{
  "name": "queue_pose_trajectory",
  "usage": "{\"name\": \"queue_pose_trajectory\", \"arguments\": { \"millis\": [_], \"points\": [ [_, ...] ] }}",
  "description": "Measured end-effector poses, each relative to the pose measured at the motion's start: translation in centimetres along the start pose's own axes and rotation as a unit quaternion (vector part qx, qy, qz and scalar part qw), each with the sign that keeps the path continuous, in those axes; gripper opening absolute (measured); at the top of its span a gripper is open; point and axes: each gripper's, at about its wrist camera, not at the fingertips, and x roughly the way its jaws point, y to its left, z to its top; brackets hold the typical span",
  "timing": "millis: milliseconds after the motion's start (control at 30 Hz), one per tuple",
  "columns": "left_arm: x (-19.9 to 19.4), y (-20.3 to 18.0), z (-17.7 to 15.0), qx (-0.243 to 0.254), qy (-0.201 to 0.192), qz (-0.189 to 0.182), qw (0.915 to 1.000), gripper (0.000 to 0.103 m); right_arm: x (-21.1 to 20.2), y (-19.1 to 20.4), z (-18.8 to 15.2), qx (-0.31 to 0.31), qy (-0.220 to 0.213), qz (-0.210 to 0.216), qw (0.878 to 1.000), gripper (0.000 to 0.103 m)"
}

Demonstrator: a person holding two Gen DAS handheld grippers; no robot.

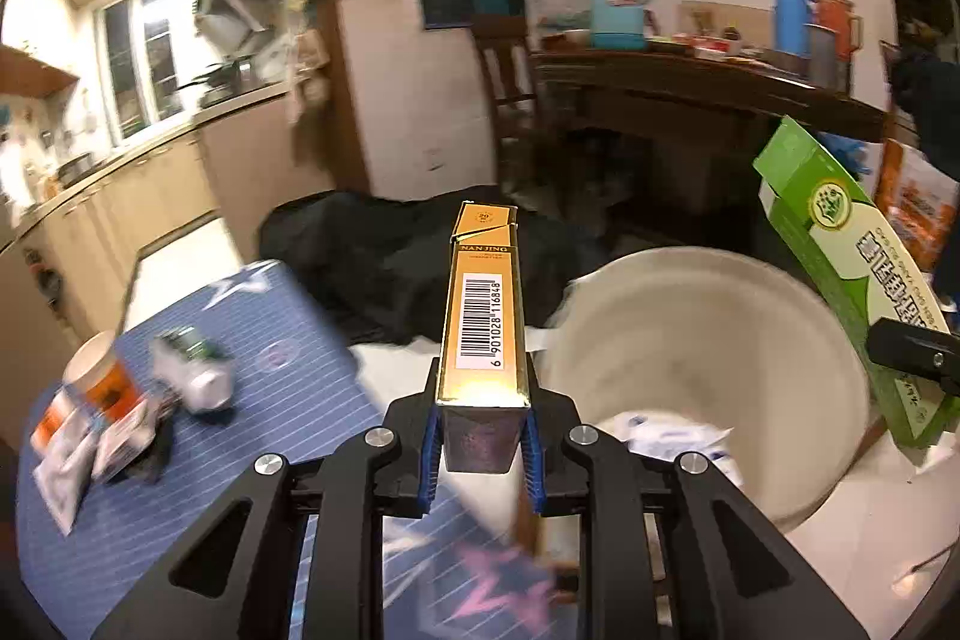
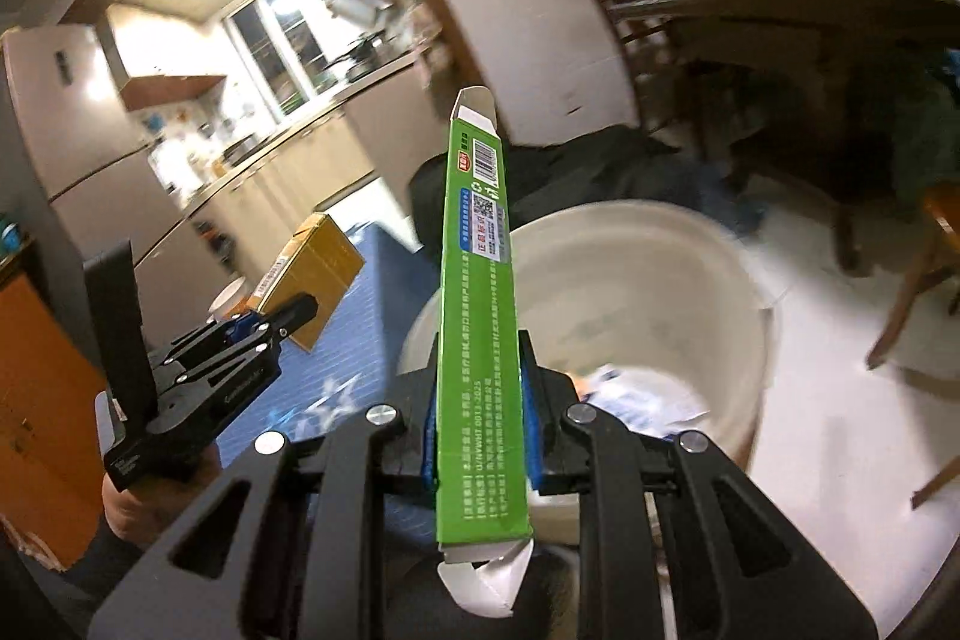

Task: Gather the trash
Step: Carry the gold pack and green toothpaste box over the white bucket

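Left gripper (image 1: 483, 430) clamped a gold carton (image 1: 483, 307) printed "NAN JING", barcode 6901028116848. Right gripper (image 2: 480, 436) clamped a green carton (image 2: 477, 316) bearing Chinese text. A white bin (image 1: 708, 340) stood just ahead of both.

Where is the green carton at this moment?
The green carton is clamped in the right gripper, above the near rim of the white basin; the left wrist view shows it at the right edge.

You've got the gold cig pack (image 1: 483, 316) pinched upright btwn the left fingers (image 1: 431, 436); green carton (image 2: 477, 316), flaps open, stands btwn the right fingers (image 2: 429, 436). White bin (image 1: 708, 340) just beyond.
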Motion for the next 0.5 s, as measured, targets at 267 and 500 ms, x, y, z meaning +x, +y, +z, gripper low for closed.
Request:
{"name": "queue_pose_trajectory", "arguments": {
  "millis": [267,500],
  "points": [
    [2.2,-4.9,3.3,0.014,-0.011,-0.058,0.9981,0.024,0.3,-2.0,1.4,0.003,-0.012,-0.035,0.999,0.019],
    [3.3,-7.0,3.8,0.016,-0.008,-0.078,0.9968,0.024,0.8,-2.0,1.5,0.005,-0.002,-0.042,0.999,0.019]
  ]
}}
